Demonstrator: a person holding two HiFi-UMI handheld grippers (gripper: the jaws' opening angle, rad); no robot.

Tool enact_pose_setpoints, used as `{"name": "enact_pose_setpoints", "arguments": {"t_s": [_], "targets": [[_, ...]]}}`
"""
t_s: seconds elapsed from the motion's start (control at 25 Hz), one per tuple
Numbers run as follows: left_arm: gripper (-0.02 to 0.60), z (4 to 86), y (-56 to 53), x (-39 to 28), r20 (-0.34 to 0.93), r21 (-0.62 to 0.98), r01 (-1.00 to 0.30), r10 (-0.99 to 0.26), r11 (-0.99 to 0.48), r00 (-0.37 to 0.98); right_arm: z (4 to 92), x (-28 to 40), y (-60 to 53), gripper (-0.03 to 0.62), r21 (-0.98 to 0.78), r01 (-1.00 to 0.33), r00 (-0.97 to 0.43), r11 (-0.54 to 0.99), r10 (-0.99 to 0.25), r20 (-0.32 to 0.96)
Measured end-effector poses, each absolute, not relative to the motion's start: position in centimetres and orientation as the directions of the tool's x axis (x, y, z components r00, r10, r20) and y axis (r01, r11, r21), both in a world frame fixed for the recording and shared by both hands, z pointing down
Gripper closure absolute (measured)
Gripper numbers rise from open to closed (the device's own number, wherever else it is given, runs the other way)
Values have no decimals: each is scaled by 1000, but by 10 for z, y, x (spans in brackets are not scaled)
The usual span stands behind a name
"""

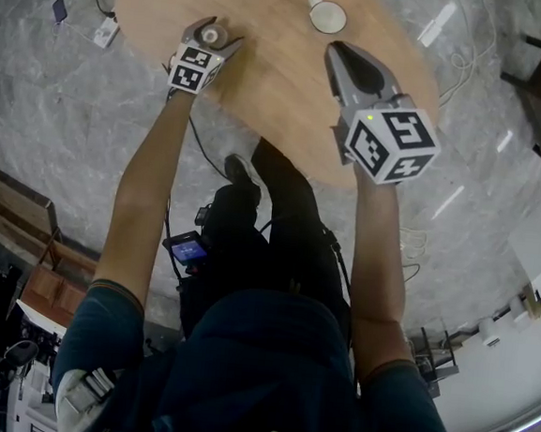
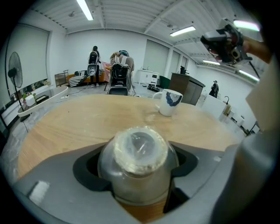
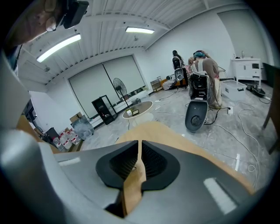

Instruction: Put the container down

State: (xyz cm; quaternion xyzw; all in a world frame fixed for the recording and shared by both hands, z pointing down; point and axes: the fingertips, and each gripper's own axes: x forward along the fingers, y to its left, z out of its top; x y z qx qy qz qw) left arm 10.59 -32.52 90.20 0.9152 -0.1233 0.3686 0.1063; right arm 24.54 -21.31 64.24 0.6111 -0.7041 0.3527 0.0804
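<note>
A small clear container (image 1: 211, 35) with a pale round lid sits between the jaws of my left gripper (image 1: 218, 33) at the round wooden table's (image 1: 264, 78) left edge. In the left gripper view the container (image 2: 138, 162) fills the gap, with both dark pads against its sides and wood showing just under it. Whether its base rests on the table I cannot tell. My right gripper (image 1: 335, 49) hovers over the table's right half, and its jaws (image 3: 139, 151) are shut with nothing between them.
A white mug (image 1: 327, 16) with a blue mark (image 2: 168, 102) stands at the table's far side. Cables and a power strip (image 1: 105, 30) lie on the marbled floor round the table. People and a chair (image 2: 120, 78) are far behind. The person's legs stand at the near edge.
</note>
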Motion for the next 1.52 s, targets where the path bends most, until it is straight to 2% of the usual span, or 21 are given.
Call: {"name": "enact_pose_setpoints", "arguments": {"t_s": [0.08, 0.2, 0.52, 0.64, 0.76, 1.04, 1.16, 1.32, 1.52], "targets": [[220, 905, -320, 107, 705, 113, -288, -127, -951, 698, 641, 243, -213, 582, -402, -916, -244, 6, -804, 543], [154, 901, -310, 108, 713, 134, -279, -103, -951, 693, 635, 239, -213, 583, -406, -914, -248, 10, -806, 538], [162, 827, -311, 85, 691, 56, -303, -182, -951, 700, 592, 224, -210, 582, -416, -908, -277, 51, -816, 506], [204, 777, -324, 72, 643, 12, -337, -251, -941, 723, 565, 216, -206, 583, -400, -914, -282, 74, -823, 493], [310, 717, -340, 53, 576, -33, -369, -319, -929, 752, 541, 203, -206, 583, -389, -916, -291, 100, -832, 472], [427, 557, -343, -18, 440, -67, -513, -487, -856, 754, 462, 169, -187, 583, -331, -925, -327, 189, -840, 434], [496, 493, -329, -56, 383, -46, -565, -537, -824, 752, 422, 151, -172, 583, -302, -924, -346, 234, -848, 401], [535, 418, -302, -96, 317, -10, -602, -573, -799, 756, 370, 130, -151, 583, -262, -925, -359, 275, -858, 367], [535, 348, -248, -119, 281, 12, -567, -541, -824, 793, 301, 105, -128, 584, -223, -915, -390, 336, -879, 274]]}}
